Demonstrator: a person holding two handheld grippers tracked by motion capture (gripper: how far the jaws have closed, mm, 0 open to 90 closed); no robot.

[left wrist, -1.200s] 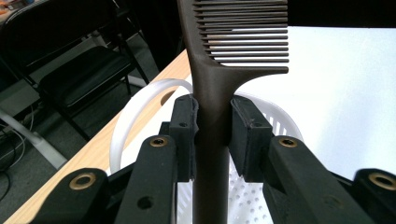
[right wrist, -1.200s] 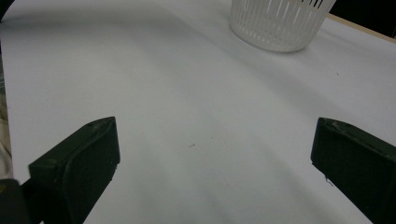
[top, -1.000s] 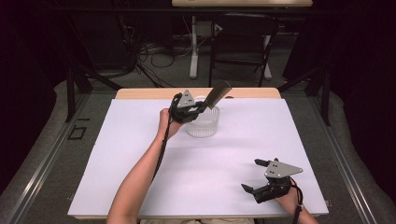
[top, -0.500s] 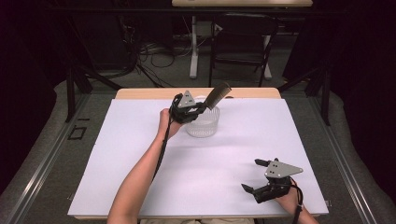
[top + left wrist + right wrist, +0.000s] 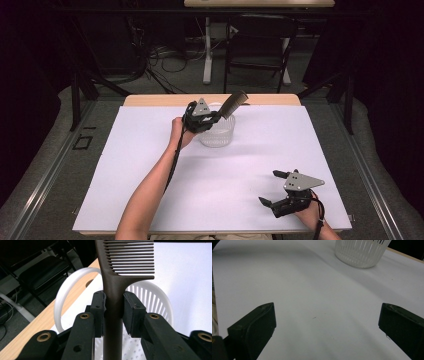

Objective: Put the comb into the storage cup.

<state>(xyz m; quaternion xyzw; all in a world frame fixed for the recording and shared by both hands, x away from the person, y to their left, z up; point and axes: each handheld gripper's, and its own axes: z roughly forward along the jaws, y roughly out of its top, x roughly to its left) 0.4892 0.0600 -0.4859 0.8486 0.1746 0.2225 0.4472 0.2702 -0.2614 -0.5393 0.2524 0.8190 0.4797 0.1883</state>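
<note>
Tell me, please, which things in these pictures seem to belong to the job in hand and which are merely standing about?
In the job, as it seems:
- comb, clamped by its handle in the left gripper
- white slotted basket, under the comb
- white table cover

Standing about:
- right gripper, open over bare cover
- folding chair and cables behind the table

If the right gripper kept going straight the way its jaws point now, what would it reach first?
Mostly bare white table cover. The right gripper is open with nothing between its jaws. The white slatted basket stands farther off, right of the centre line, so the gripper would probably pass beside it, though depth is hard to judge.
</note>
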